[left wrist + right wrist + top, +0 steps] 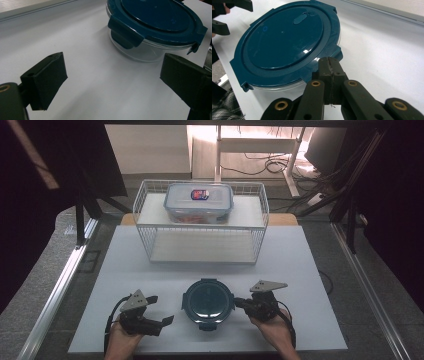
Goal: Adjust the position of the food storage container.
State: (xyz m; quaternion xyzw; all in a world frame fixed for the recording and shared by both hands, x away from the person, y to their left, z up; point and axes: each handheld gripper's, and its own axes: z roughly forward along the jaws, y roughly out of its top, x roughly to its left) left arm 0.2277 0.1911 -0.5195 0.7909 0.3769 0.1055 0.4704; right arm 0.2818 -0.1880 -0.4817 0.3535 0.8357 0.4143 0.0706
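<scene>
A round glass container with a dark teal clip-on lid point(207, 301) point(155, 17) point(284, 42) stands at the front middle of the white table point(300, 270). My left gripper point(161, 310) point(113, 72) lies to its left, jaws open and wide apart, with nothing between them; the container is ahead of them and a little to the right. My right gripper point(237, 302) point(329, 62) comes in from the container's right with its jaws shut together. Its tips sit at the edge of the lid, by a side clip, and nothing is held between them. The left gripper point(227, 15) appears beyond the lid.
A white wire basket rack point(150, 210) stands at the back of the table. On its upper shelf rests a clear rectangular box with a pale blue lid point(199, 202). Metal rails point(60, 285) run along both table sides. Cables lie on the floor behind.
</scene>
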